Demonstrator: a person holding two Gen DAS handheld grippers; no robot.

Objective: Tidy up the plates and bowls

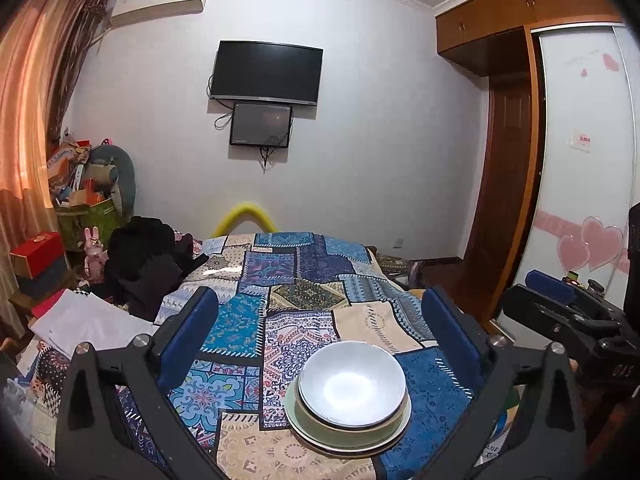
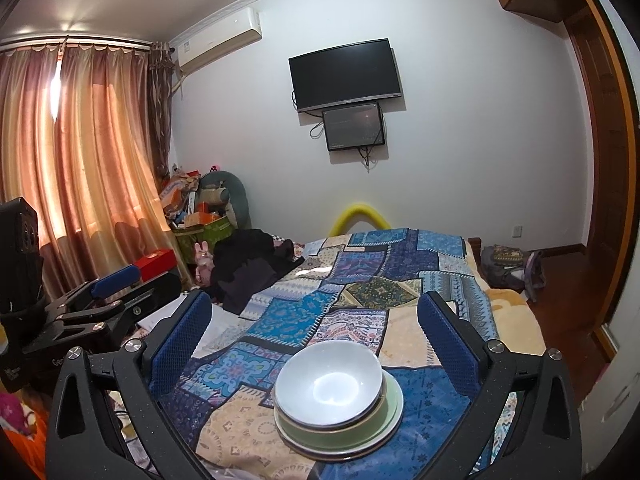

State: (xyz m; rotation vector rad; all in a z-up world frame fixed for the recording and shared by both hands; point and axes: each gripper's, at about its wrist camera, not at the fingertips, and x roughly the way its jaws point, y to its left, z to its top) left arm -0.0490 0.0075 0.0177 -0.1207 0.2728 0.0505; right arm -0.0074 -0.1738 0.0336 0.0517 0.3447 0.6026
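A white bowl [image 1: 352, 384] sits nested on a green dish [image 1: 340, 432] and a white plate [image 1: 394, 438], stacked on the patchwork cloth [image 1: 240, 320]. The same bowl [image 2: 328, 384], green dish [image 2: 320, 434] and plate [image 2: 394, 412] show in the right wrist view. My left gripper [image 1: 320, 312] is open and empty, hovering above and behind the stack. My right gripper [image 2: 314, 312] is open and empty, also held above the stack. The right gripper [image 1: 560, 300] shows at the right edge of the left view; the left gripper [image 2: 108, 292] shows at the left of the right view.
A pile of black clothes [image 1: 148, 264] lies on the far left of the cloth, with white papers [image 1: 88, 320] beside it. Boxes and clutter [image 1: 80, 184] stand by the curtain. A wardrobe [image 1: 512, 200] is on the right. A bag [image 2: 508, 264] lies on the floor.
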